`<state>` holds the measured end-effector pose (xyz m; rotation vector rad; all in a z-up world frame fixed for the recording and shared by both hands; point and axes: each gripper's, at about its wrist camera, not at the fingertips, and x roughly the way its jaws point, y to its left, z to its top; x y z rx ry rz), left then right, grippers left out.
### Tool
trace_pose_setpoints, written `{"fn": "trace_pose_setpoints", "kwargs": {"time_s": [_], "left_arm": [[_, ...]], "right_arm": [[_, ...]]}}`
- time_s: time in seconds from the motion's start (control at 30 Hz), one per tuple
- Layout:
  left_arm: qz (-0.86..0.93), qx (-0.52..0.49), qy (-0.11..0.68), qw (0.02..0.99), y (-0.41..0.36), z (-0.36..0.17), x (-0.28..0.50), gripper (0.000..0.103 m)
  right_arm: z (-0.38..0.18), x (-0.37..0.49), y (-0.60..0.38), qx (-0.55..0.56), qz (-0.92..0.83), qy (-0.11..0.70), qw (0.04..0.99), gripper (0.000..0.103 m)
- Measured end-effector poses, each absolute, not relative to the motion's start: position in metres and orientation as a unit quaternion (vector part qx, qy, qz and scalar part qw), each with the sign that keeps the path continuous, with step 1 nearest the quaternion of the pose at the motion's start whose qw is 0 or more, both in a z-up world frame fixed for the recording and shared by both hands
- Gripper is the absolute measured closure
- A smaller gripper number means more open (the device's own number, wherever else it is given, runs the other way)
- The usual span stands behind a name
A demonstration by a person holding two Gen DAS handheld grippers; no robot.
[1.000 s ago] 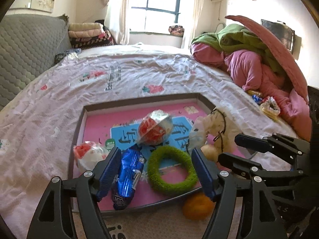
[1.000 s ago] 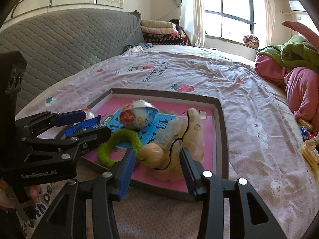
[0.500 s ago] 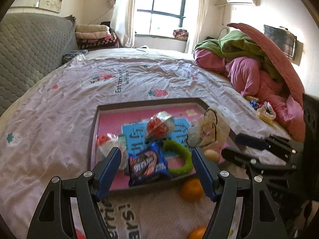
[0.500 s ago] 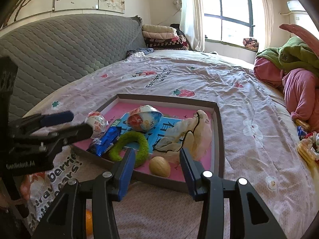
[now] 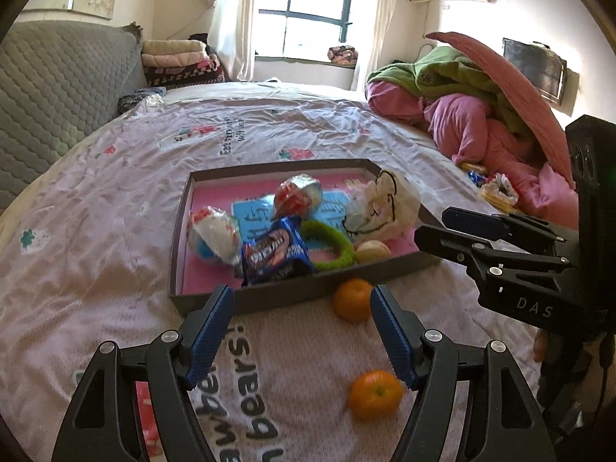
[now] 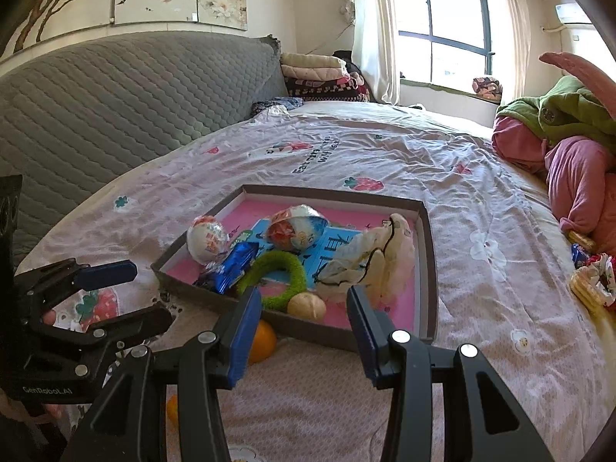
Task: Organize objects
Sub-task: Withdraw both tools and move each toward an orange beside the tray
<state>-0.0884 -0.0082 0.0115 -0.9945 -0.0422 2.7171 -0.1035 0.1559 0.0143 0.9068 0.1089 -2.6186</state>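
Now both my claws have drawn back from the shallow grey box with the pink floor [image 5: 215,300]. My left gripper [image 5: 302,331] stands wide and empty, my right gripper [image 6: 300,331] narrower, also empty. The blue foil biscuit packet [image 5: 275,254] now rests inside the box beside the fuzzy green ring [image 5: 331,244]. Two small oranges [image 5: 353,300] [image 5: 374,394] remain outside on the sheet; probably they come next.

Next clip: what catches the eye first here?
The shallow box with its pink floor, on the bedsheet, crowded with a blue snack packet, a green ring and foil-wrapped eggs. Then two oranges on the sheet outside its near wall, by the empty left gripper.
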Motion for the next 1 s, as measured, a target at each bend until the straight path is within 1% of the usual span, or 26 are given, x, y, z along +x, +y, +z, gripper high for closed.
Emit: {"fn": "trace_pose_setpoints", "kwargs": {"time_s": [0.37, 0.67, 1.0], "left_arm": [[0.924, -0.359, -0.006, 0.136, 0.001, 0.002, -0.068, 0.029], [0.908, -0.386, 0.002, 0.166, 0.017, -0.015, -0.054, 0.029], [0.897, -0.404, 0.009, 0.181, 0.025, -0.030, -0.052, 0.029]], "right_arm": [[0.004, -0.091, 0.152, 0.342, -0.920, 0.048, 0.188, 0.057], [-0.007, -0.091, 0.143, 0.359, -0.910, 0.056, 0.200, 0.057], [-0.023, -0.093, 0.132, 0.377, -0.899, 0.064, 0.212, 0.057]]}}
